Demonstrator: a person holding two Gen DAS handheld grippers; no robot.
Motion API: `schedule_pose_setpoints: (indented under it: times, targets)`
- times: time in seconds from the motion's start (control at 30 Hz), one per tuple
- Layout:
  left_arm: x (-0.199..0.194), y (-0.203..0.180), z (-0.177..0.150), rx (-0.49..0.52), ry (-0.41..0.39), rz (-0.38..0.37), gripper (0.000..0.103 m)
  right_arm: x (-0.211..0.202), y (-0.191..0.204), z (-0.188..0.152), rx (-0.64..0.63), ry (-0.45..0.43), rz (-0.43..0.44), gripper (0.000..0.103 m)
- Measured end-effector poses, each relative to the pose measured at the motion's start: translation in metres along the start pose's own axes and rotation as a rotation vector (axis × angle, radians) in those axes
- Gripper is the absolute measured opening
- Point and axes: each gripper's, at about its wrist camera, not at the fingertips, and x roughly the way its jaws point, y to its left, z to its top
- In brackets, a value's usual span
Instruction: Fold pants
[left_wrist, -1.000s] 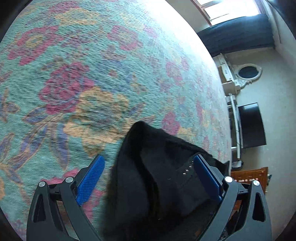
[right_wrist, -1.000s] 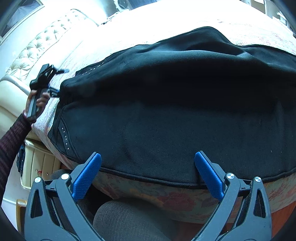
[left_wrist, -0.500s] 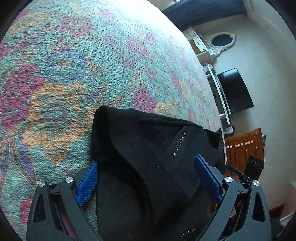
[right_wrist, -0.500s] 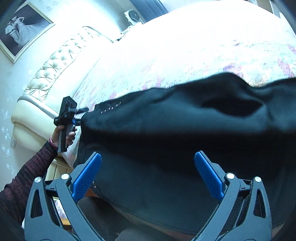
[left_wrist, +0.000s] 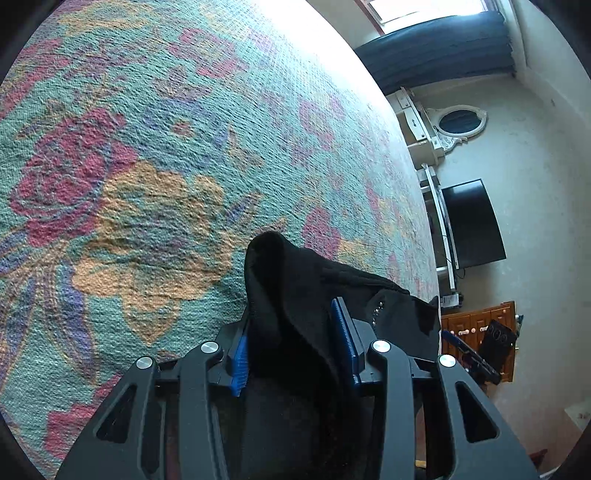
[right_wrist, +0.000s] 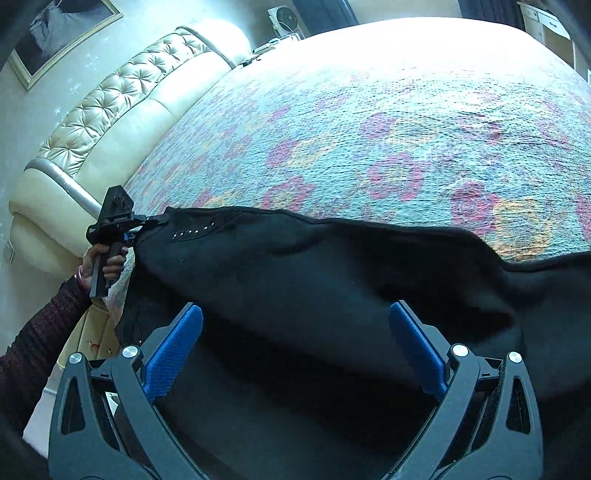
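Floral teal-and-pink bedspread is covering the whole bed, with a cream tufted headboard standing at far left. Black pants are lying across the near edge of the bed, stretching from left to right and draping toward the camera, a row of small studs showing near the left corner. The left gripper is pinching a bunched fold of the pants; its jaws have just been closing and are now clenching the cloth between the blue pads. In the right wrist view a hand is holding that gripper at the left corner. The right gripper is hovering over the pants, jaws spread wide, grasping nothing.
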Motion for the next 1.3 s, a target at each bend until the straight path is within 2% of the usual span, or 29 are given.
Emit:
schedule_pose_setpoints:
  times: [0.13,0.23,0.3,0.4,0.47,0.53,0.6,0.63,0.67,0.7,0.73,0.77,0.8,0.87,1.0,1.13,1.3]
  targets:
    - [0.000,0.003,0.004,-0.033,-0.009,-0.018,0.039,0.011,-0.010,0.021,-0.056,0.017,-0.058,0.101]
    - [-0.001,0.005,0.007,-0.022,-0.004,0.019,0.029,0.024,-0.012,0.035,-0.148,0.066,-0.090,0.101]
    - [0.002,0.003,0.009,-0.007,0.007,0.050,0.026,0.035,-0.013,0.046,-0.210,0.119,-0.129,0.101]
    - [0.007,-0.006,0.012,0.028,0.022,0.080,0.026,0.051,-0.015,0.060,-0.291,0.190,-0.161,0.101]
    - [0.009,-0.009,0.014,0.035,0.033,0.084,0.028,0.062,-0.015,0.067,-0.326,0.251,-0.137,0.101]
    - [0.012,-0.012,0.018,0.026,0.026,0.072,0.035,0.073,-0.012,0.068,-0.367,0.306,-0.120,0.099]
    - [0.014,-0.015,0.022,0.011,0.013,0.057,0.040,0.087,-0.010,0.065,-0.403,0.387,-0.144,0.073]
    - [0.015,-0.018,0.023,0.018,0.008,0.067,0.040,0.095,-0.012,0.063,-0.396,0.428,-0.163,0.047]
    - [0.016,-0.022,0.023,0.040,0.006,0.081,0.040,0.102,-0.016,0.061,-0.382,0.459,-0.181,0.031]
    - [0.017,-0.023,0.022,0.064,0.004,0.101,0.032,0.104,-0.017,0.059,-0.380,0.464,-0.184,0.029]
    - [0.020,-0.027,0.023,0.078,0.005,0.120,0.014,0.103,-0.016,0.057,-0.384,0.456,-0.185,0.026]
    - [0.022,-0.027,0.023,0.079,0.009,0.124,0.012,0.100,-0.015,0.057,-0.380,0.443,-0.180,0.014]
    - [0.020,-0.027,0.023,0.077,-0.001,0.121,0.011,0.093,-0.013,0.058,-0.370,0.414,-0.178,0.010]
    - [0.014,-0.030,0.021,0.106,-0.034,0.108,0.010,0.076,-0.011,0.058,-0.357,0.336,-0.186,0.010]
    - [-0.011,-0.049,0.013,0.174,-0.136,0.016,0.009,0.028,0.003,0.048,-0.345,0.176,-0.193,0.010]
    - [-0.038,-0.062,-0.006,0.199,-0.196,-0.078,0.009,-0.013,0.034,0.017,-0.409,0.055,-0.248,0.010]
    - [-0.066,-0.070,-0.055,0.220,-0.245,-0.168,0.009,-0.037,0.065,-0.044,-0.483,-0.027,-0.314,0.010]
